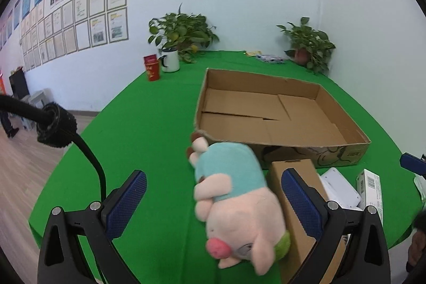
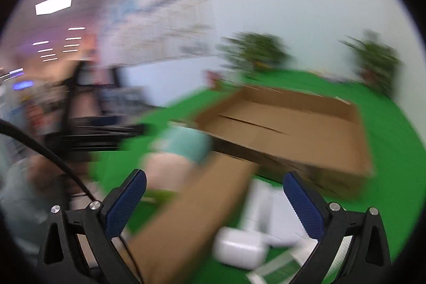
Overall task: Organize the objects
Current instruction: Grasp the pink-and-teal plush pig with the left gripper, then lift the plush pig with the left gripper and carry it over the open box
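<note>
So the left tongs [image 1: 214,204] are spread wide with nothing gripped, and the plush pig [image 1: 234,206] lies between the pads on its side, snout toward the camera, near the front edge of the table [image 1: 138,129]. My guess is the pig is lined up to be grabbed next and dropped in the tray [image 1: 277,111], which sits open and empty just behind it toward the middle of the table. The right tongs [image 2: 214,204] are wide too, holding nothing; that view is badly smeared, so all I can make out is a brown box [image 2: 191,209] and some white boxes [image 2: 239,246] below them. From the left view the brown box lies just beside the pig, with the white ones past it toward the right edge, probably piled there waiting their turn. Table has a bright green cloth, two potted plants [image 1: 183,33] and a red cup [image 1: 152,68] along the far edge, and a white wall full of framed papers behind.
</note>
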The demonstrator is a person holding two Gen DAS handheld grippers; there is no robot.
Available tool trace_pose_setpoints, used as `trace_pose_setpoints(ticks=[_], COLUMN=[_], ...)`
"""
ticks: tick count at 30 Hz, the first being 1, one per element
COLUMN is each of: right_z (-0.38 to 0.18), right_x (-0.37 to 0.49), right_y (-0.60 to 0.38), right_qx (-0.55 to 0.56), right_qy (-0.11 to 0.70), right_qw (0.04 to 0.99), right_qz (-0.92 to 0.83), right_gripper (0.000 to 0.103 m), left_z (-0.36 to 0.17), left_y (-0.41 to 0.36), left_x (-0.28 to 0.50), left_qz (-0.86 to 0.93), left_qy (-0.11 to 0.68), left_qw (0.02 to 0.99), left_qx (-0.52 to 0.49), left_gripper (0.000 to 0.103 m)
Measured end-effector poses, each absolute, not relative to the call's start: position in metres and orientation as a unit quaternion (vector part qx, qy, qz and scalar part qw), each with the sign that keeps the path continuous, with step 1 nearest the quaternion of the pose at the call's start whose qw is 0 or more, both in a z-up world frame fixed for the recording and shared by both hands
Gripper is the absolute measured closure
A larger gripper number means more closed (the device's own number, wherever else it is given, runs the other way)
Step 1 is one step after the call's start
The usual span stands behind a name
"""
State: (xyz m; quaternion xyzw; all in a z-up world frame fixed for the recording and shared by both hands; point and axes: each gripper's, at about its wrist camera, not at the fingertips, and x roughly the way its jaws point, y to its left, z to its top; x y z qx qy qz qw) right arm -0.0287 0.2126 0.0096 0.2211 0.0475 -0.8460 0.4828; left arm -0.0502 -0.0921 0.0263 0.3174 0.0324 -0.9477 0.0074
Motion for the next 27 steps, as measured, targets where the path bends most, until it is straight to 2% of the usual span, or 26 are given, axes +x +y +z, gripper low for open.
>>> trace_pose_setpoints(ticks=[3,8,13,15,16,17,18,23,27], right_z=[-0.003,-0.031,-0.033,-0.033,-0.034,-0.034,-0.034,-0.03,-0.024], right_x=[-0.04,-0.072,-0.085,-0.091,-0.092,-0.092,-0.091,-0.087,-0.086], right_y=[0.187,0.17,0.183,0.181,0.176,0.169,0.162,0.131,0.106], right_qx=[0.249,0.3,0.286,0.29,0.292,0.292,0.29,0.284,0.289], right_qy=[0.06,0.095,0.123,0.132,0.138,0.147,0.154,0.161,0.158], right_qw=[0.492,0.408,0.358,0.349,0.348,0.35,0.352,0.4,0.444], right_qz=[-0.832,-0.857,-0.88,-0.881,-0.88,-0.878,-0.876,-0.857,-0.833], right_gripper=[0.001,0.001,0.001,0.001,0.001,0.001,0.001,0.001,0.001], left_z=[0.005,-0.034,-0.059,-0.066,-0.068,-0.07,-0.07,-0.07,-0.063], left_y=[-0.103,-0.104,-0.098,-0.099,-0.098,-0.097,-0.096,-0.103,-0.118], left_x=[-0.053,-0.072,-0.08,-0.081,-0.083,-0.084,-0.083,-0.075,-0.056], left_qz=[-0.936,-0.904,-0.899,-0.892,-0.889,-0.887,-0.888,-0.886,-0.888], left_qy=[0.054,0.107,0.107,0.134,0.147,0.152,0.149,0.16,0.151], left_qw=[-0.007,-0.064,-0.074,-0.091,-0.105,-0.115,-0.113,-0.126,-0.123], left_qx=[0.349,0.409,0.419,0.421,0.421,0.421,0.42,0.417,0.416], left_gripper=[0.001,0.001,0.001,0.009,0.018,0.024,0.024,0.04,0.044])
